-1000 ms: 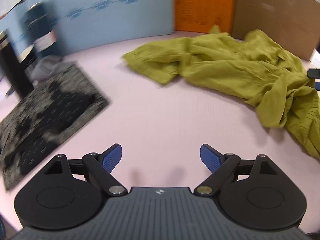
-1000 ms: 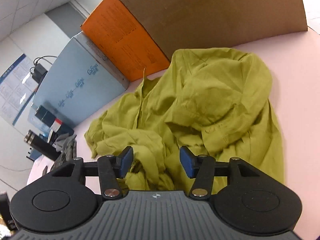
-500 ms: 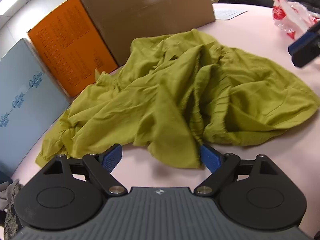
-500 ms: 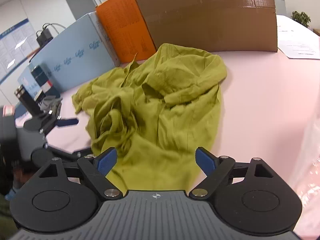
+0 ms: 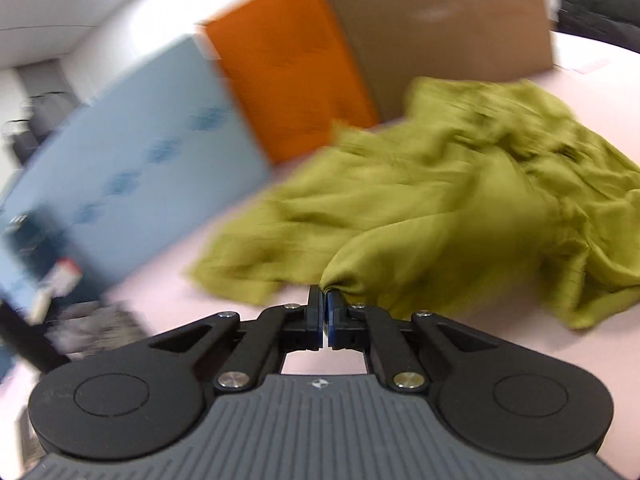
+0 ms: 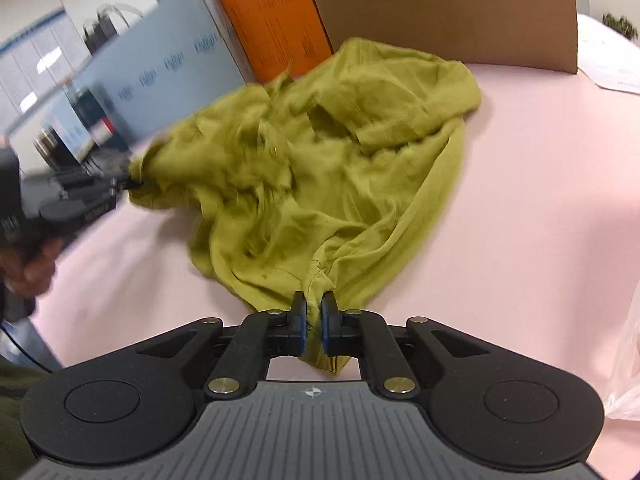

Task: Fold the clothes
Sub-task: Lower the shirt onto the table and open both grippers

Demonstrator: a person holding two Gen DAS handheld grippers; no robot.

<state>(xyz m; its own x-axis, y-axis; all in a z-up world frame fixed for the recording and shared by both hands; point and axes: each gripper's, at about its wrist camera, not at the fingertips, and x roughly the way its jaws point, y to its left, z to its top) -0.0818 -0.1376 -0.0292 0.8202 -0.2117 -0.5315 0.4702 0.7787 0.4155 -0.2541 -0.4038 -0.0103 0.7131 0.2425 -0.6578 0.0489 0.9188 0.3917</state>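
- The left tool [image 5: 325, 312], wide open a moment ago, has just been closing and now pinches an edge of the green garment [image 5: 460, 208].
- The right tool [image 6: 314, 320], also open before, now clamps a bunched fold of it.

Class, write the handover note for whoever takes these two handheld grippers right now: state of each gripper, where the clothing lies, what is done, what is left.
Left gripper: just closed, shut on an edge of the olive-green garment.
Right gripper: just closed, shut on a bunched hem of the same garment, nearest its camera.
Garment: crumpled in a heap on the pink table, in front of the orange box and the cardboard box.
Done: both grips taken.
Left: lift and spread it flat, then make every fold; none shows yet.
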